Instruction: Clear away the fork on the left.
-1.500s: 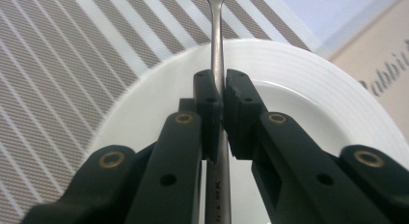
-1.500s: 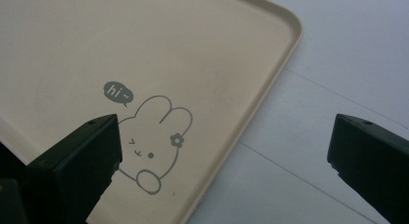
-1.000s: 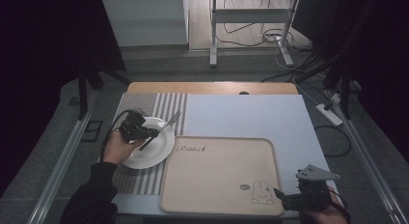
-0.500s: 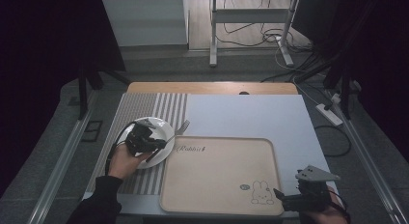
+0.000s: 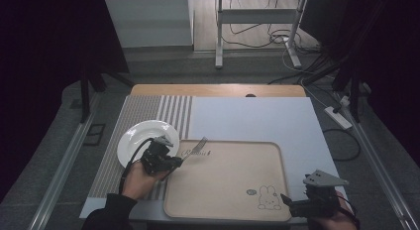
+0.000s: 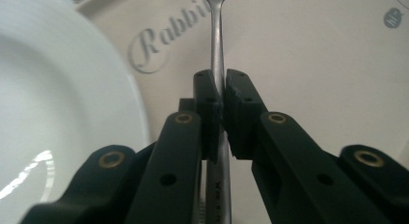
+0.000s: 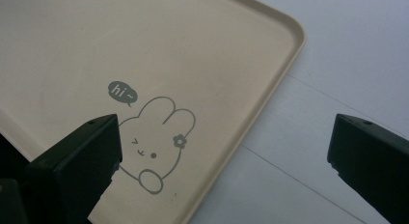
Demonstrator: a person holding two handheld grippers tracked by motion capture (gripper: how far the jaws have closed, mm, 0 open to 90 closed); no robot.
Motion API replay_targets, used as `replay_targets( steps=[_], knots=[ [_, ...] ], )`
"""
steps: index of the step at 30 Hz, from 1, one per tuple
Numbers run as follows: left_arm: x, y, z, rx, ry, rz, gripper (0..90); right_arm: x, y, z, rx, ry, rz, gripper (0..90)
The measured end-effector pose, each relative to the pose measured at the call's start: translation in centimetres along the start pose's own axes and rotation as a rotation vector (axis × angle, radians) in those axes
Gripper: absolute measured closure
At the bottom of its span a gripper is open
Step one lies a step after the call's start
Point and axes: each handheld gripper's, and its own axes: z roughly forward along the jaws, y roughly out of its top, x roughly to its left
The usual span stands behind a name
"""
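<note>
While my left tool (image 5: 174,160) pinches the fork (image 5: 194,146) by its handle, tines over the tray (image 5: 277,155) corner beside the plate (image 5: 133,136) | right tool (image 5: 292,202) spread, parked low to keep clear

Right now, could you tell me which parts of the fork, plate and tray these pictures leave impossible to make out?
- Fork: the left gripper view's top edge cuts off its tines; the left gripper, shut on the handle, covers part of it.
- Handle engraving: blurred, unreadable.
- Plate: near rim hidden behind that gripper in the high view.
- Tray: near corner hidden by the right gripper in the high view.
</note>
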Motion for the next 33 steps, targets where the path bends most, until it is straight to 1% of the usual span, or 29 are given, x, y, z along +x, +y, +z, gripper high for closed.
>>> replay_targets(
  steps=[6,9,10,14,17,18,20,21,23,25,26,27,29,30,33],
  knots=[
    [-1.7,-0.2,1.2,0.035,-0.015,0.019,83.9,0.0,0.0,0.0,0.002,0.000,-0.004,0.0],
    [-2.4,-0.3,1.9,0.050,-0.020,0.015,83.9,0.0,0.0,0.0,0.002,0.000,-0.004,0.0],
    [-2.8,-0.4,2.3,0.066,-0.016,0.030,83.9,0.0,0.0,0.0,0.003,0.001,-0.005,0.0],
    [-3.3,-0.5,2.8,0.074,-0.024,0.021,83.8,0.1,0.0,0.0,0.003,0.001,-0.007,0.0],
    [-3.7,-0.8,3.3,0.104,-0.028,0.030,83.8,0.1,0.0,0.0,0.004,0.002,-0.008,0.0],
    [-3.8,-0.9,3.5,0.113,-0.032,0.027,83.7,0.1,0.0,0.0,0.003,0.002,-0.008,0.0],
    [-3.9,-1.0,4.0,0.138,-0.053,0.030,83.4,0.1,0.0,0.0,0.003,0.002,-0.009,0.0],
    [-4.0,-1.1,4.1,0.136,-0.059,0.039,82.6,0.1,0.0,0.0,0.003,0.004,-0.009,0.0],
    [-4.0,-1.0,4.0,0.139,-0.086,0.041,80.4,0.1,0.0,0.0,0.003,0.005,-0.011,0.0],
    [-4.0,-0.7,3.6,0.108,-0.086,0.047,79.9,0.1,0.0,0.0,0.004,0.004,-0.012,0.0],
    [-4.0,-0.4,3.4,0.088,-0.094,0.047,79.9,0.1,0.0,0.0,0.004,0.004,-0.012,0.0],
    [-4.0,-0.3,3.3,0.078,-0.096,0.051,81.5,0.1,0.0,0.0,0.006,0.004,-0.012,0.0],
    [-4.1,0.3,3.3,0.069,-0.112,0.081,86.7,0.1,0.0,0.0,0.008,0.003,-0.014,0.0],
    [-4.3,0.6,3.4,0.068,-0.113,0.101,88.8,0.1,0.0,0.0,0.007,0.000,-0.016,0.0],
    [-4.6,1.4,4.1,0.076,-0.130,0.127,89.0,0.1,0.0,0.0,0.009,0.000,-0.017,0.0]
  ],
)
